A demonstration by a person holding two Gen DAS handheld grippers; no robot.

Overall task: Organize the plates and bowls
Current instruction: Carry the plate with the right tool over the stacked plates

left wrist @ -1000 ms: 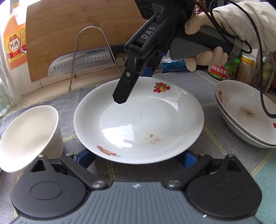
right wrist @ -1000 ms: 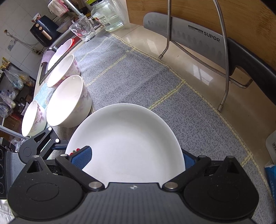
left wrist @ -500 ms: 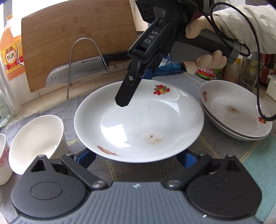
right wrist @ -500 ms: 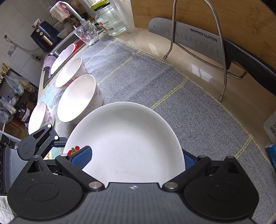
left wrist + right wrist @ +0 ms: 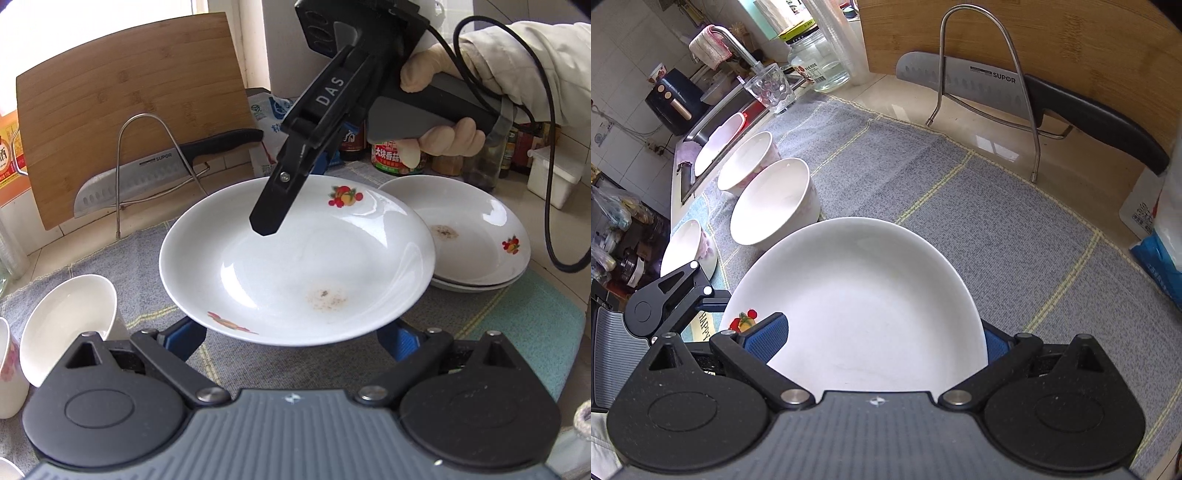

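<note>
A white deep plate [image 5: 295, 266] with fruit decals hangs above the grey mat [image 5: 147, 266], and its right rim overlaps a stack of matching plates [image 5: 476, 236]. My left gripper [image 5: 291, 339] is open, both blue pads under the plate's near rim. My right gripper [image 5: 879, 339] is also wide apart. Its left pad [image 5: 764, 332] lies on top of the plate [image 5: 857, 295]; the other pad is hidden behind the rim. In the left wrist view one right finger [image 5: 273, 206] reaches over the far rim. Several white bowls [image 5: 772, 199] stand on the left.
A knife [image 5: 147, 173] rests in a wire rack against a bamboo cutting board [image 5: 122, 92] at the back. Jars and bottles [image 5: 395, 158] and a white box [image 5: 550, 177] line the back right. A glass [image 5: 770, 86] and a jar [image 5: 820, 62] stand by the sink.
Both grippers and the plate have moved together to the right and upward, and the plate now overlaps the stack. The bowls have slid away to the left.
</note>
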